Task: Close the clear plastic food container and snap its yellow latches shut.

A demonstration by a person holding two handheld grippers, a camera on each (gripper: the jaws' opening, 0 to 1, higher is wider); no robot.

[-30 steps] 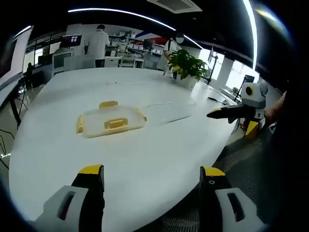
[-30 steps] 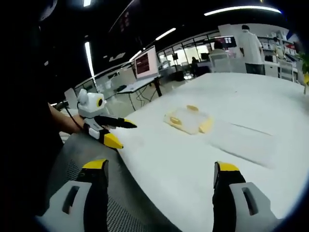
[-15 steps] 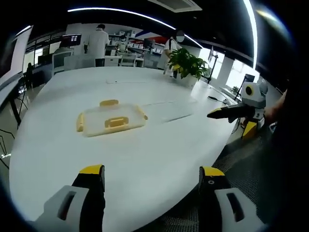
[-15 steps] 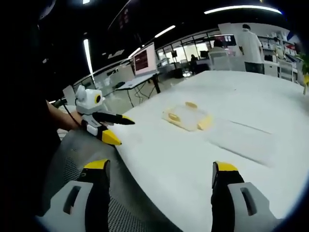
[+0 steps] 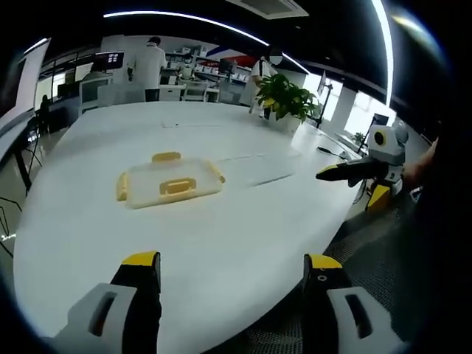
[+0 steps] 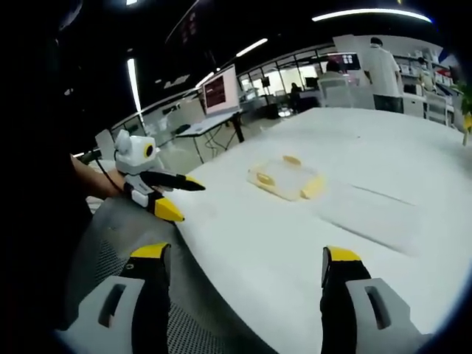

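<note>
On a white table in an office, the container lies flat; left gripper and right gripper hover apart, jaws spread.

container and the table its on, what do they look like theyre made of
The container looks like clear, slightly cloudy plastic: the white table shows through its lid. Its latches look like opaque yellow plastic with a smooth finish. The table has a plain matte white top, perhaps laminate or a cloth cover; faint crease-like lines run across it, so I can't tell which.

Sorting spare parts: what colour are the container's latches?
Yellow latches on the clear container, best in the left gripper view.
</note>
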